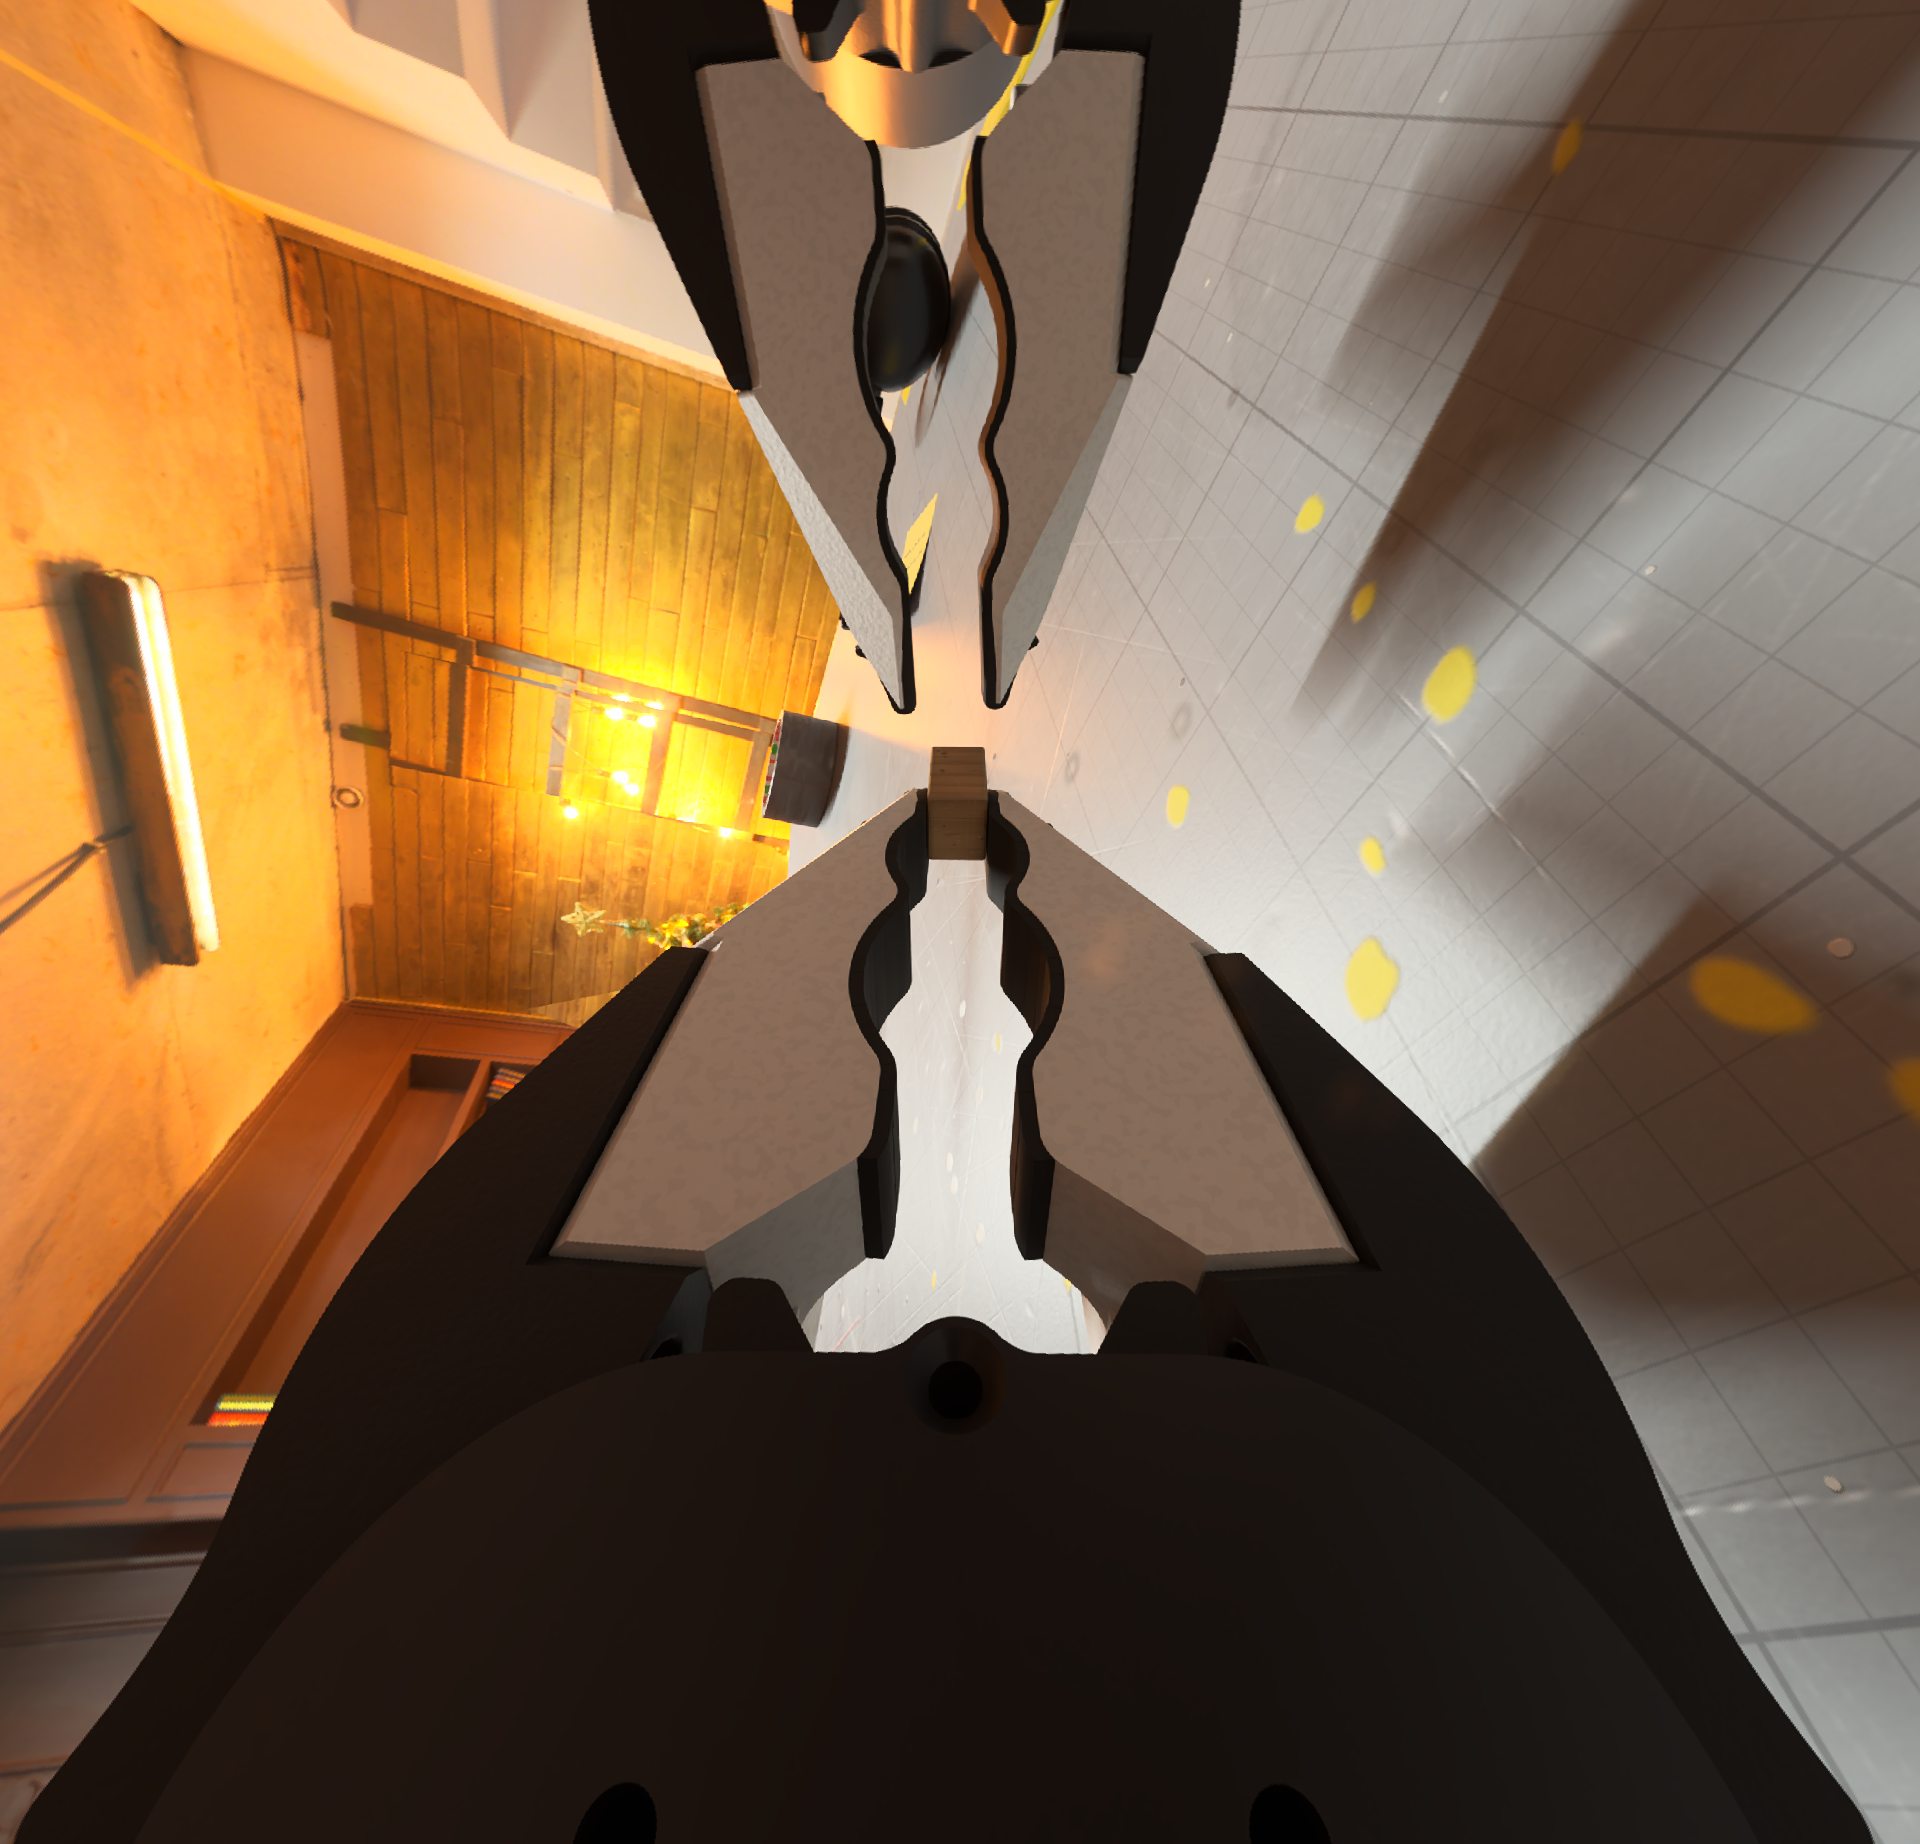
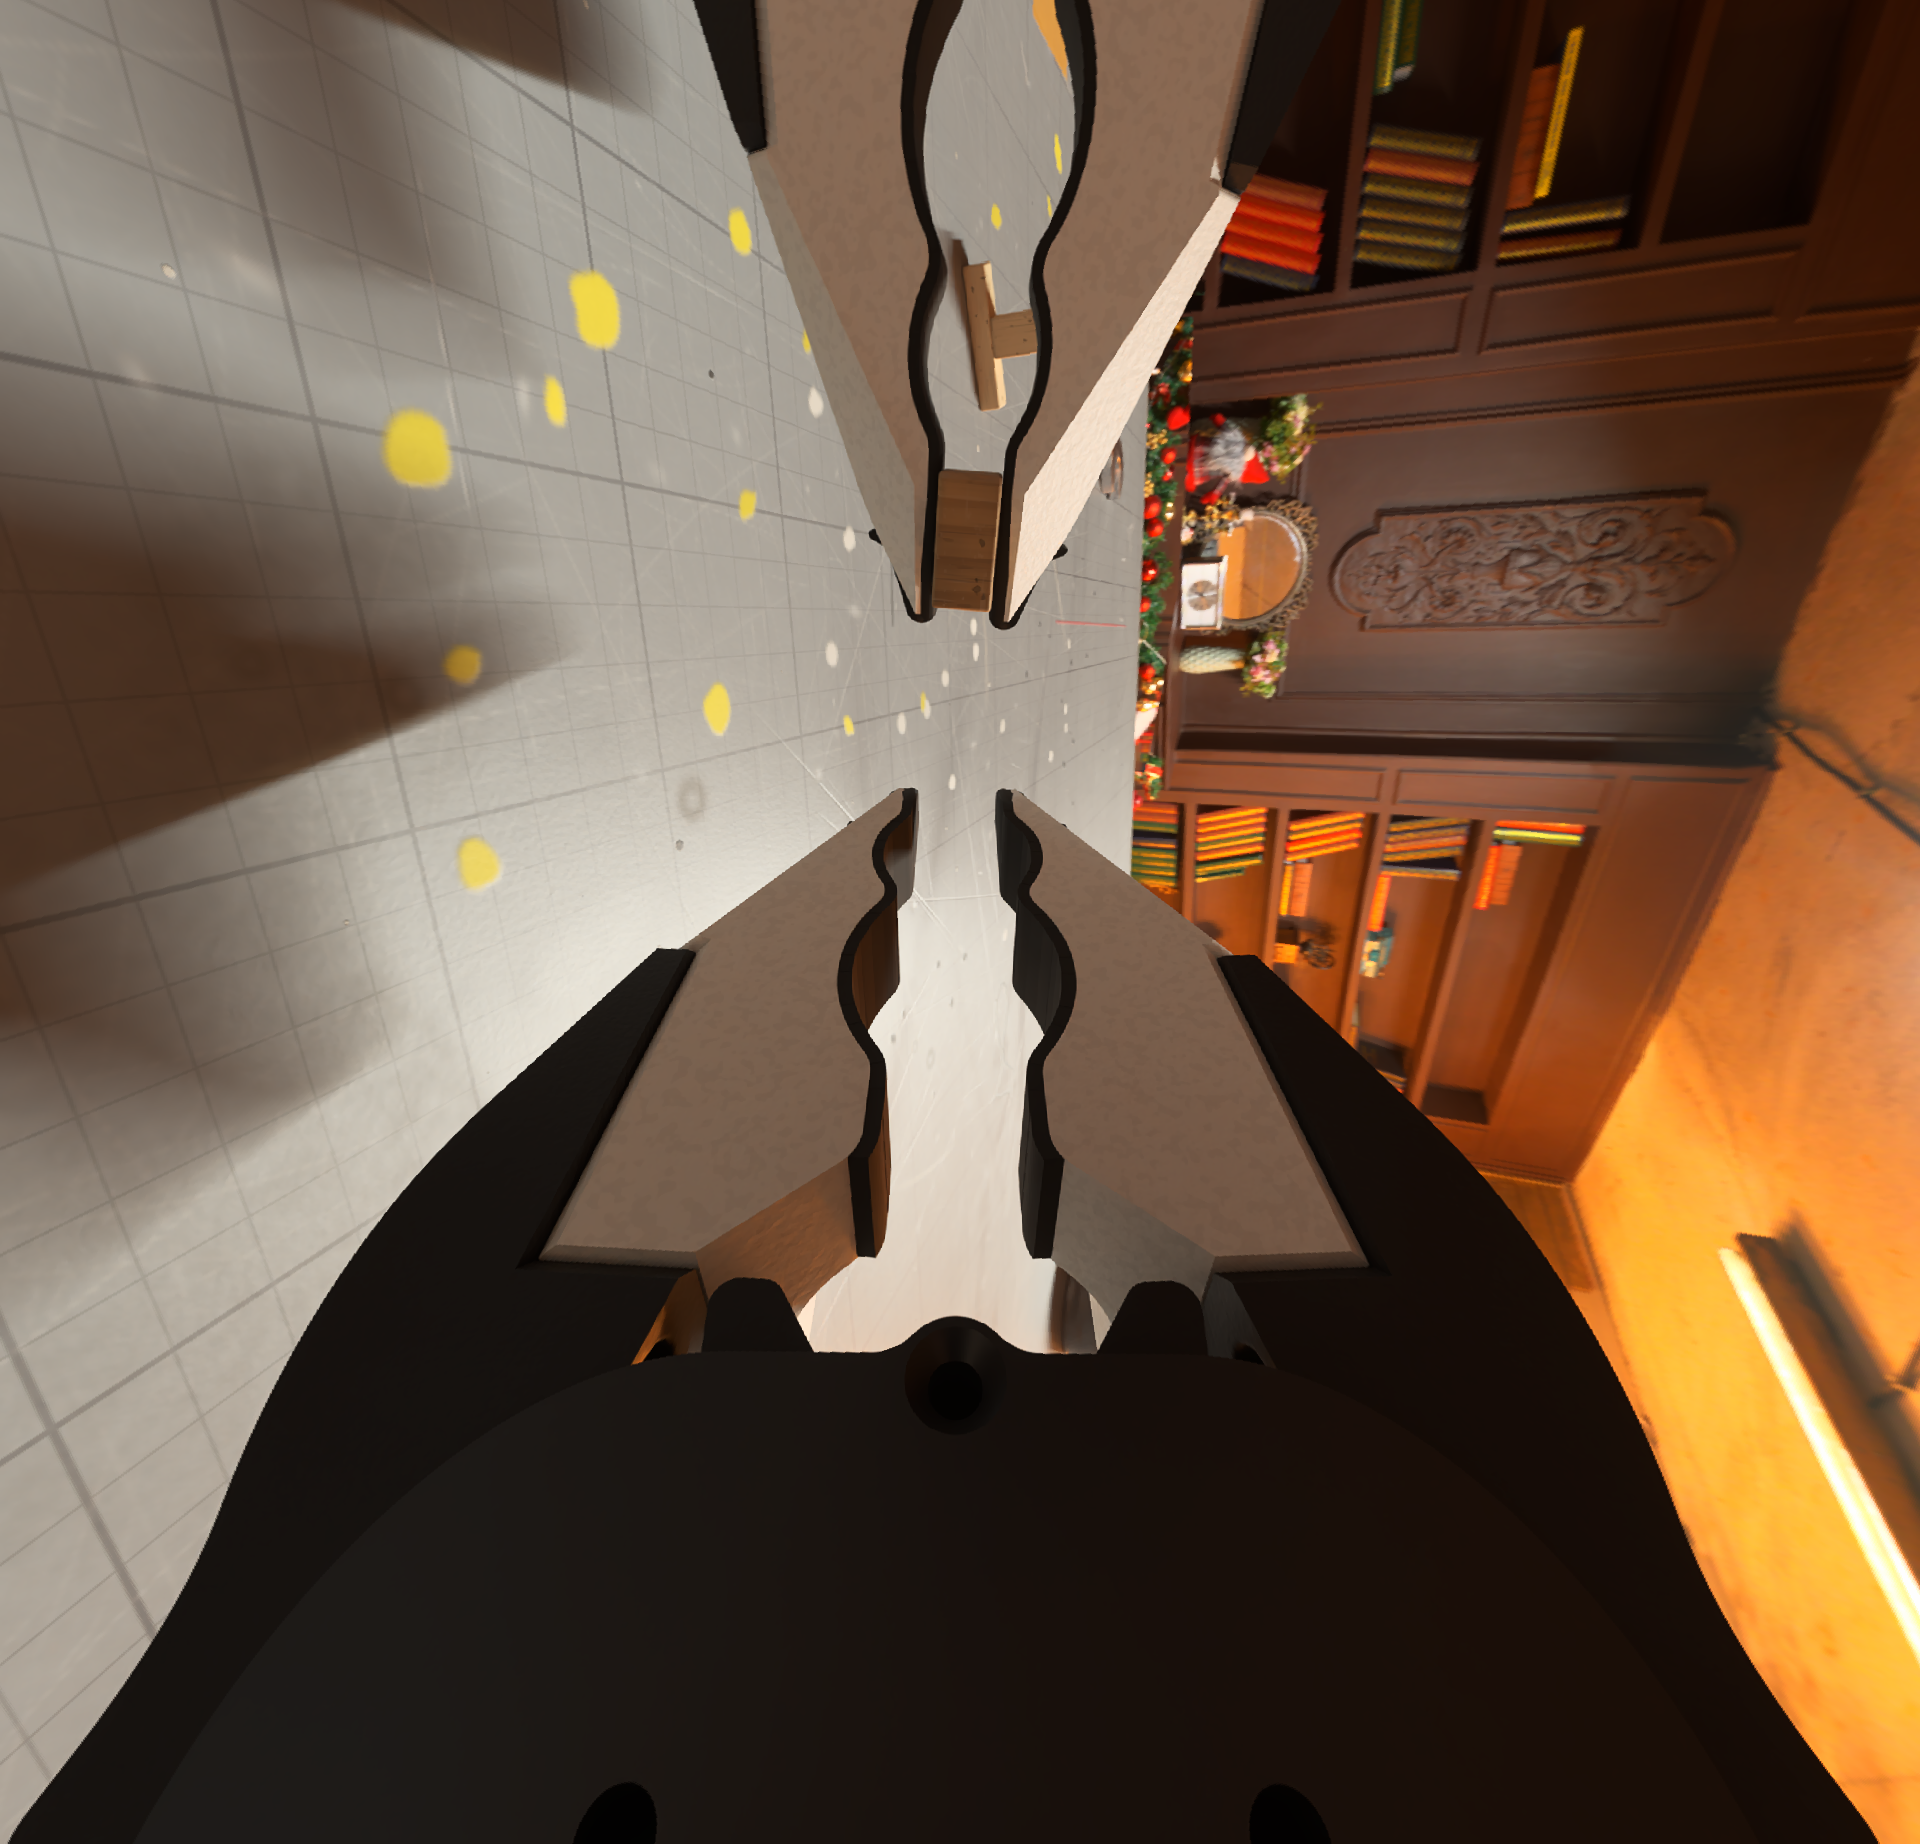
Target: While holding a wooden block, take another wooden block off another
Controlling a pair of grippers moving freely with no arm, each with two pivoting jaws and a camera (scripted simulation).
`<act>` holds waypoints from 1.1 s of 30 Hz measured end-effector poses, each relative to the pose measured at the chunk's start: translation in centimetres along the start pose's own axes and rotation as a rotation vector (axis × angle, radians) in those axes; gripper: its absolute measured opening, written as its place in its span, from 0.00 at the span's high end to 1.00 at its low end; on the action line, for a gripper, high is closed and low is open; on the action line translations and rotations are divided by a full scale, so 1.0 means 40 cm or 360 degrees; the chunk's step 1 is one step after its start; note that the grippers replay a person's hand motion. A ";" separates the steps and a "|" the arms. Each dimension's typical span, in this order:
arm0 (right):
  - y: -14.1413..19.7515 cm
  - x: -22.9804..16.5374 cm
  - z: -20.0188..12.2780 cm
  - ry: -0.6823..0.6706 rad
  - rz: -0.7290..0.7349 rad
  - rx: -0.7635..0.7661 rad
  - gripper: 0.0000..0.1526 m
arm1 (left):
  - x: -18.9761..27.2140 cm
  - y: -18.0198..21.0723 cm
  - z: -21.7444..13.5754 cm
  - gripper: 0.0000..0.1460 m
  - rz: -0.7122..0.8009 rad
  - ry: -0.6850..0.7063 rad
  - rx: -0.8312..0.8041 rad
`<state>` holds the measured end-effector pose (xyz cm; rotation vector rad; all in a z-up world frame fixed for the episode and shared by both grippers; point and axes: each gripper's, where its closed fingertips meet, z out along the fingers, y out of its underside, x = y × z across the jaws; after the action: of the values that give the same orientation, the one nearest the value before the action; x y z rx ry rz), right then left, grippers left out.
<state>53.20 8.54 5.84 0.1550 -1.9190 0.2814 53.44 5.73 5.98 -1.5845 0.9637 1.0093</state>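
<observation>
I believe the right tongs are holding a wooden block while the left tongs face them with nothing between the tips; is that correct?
Not quite: the left tongs hold the block, and the right tongs have nothing between the tips. Both wrist views show it; they do face each other.

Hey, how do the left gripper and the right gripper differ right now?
The left gripper is shut on a wooden block, while the right gripper holds nothing. The left gripper's fingers press against the block's sides, while the right gripper's fingers stand apart with bare table between them. Both share black bodies and pale fingers, and they face each other.
</observation>
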 end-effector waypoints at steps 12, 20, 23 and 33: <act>0.035 0.004 0.003 0.0115 0.0322 0.0064 0.71 | -0.003 0.008 0.005 0.94 0.0029 -0.0045 -0.0027; 0.186 0.039 0.029 0.0239 0.1038 0.0070 0.73 | -0.032 0.037 0.002 0.94 0.0061 -0.0194 -0.0122; 0.236 0.140 0.026 0.0479 0.1470 0.0333 0.78 | -0.032 0.040 0.004 0.94 0.0100 -0.0209 -0.0143; 0.252 0.315 0.340 0.0631 0.1809 0.0569 0.95 | -0.011 0.034 0.014 0.94 0.0081 -0.0139 -0.0106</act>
<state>34.00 14.93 11.79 -0.7349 -1.3604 1.2987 51.93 6.05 5.89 -1.5635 0.9233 1.1470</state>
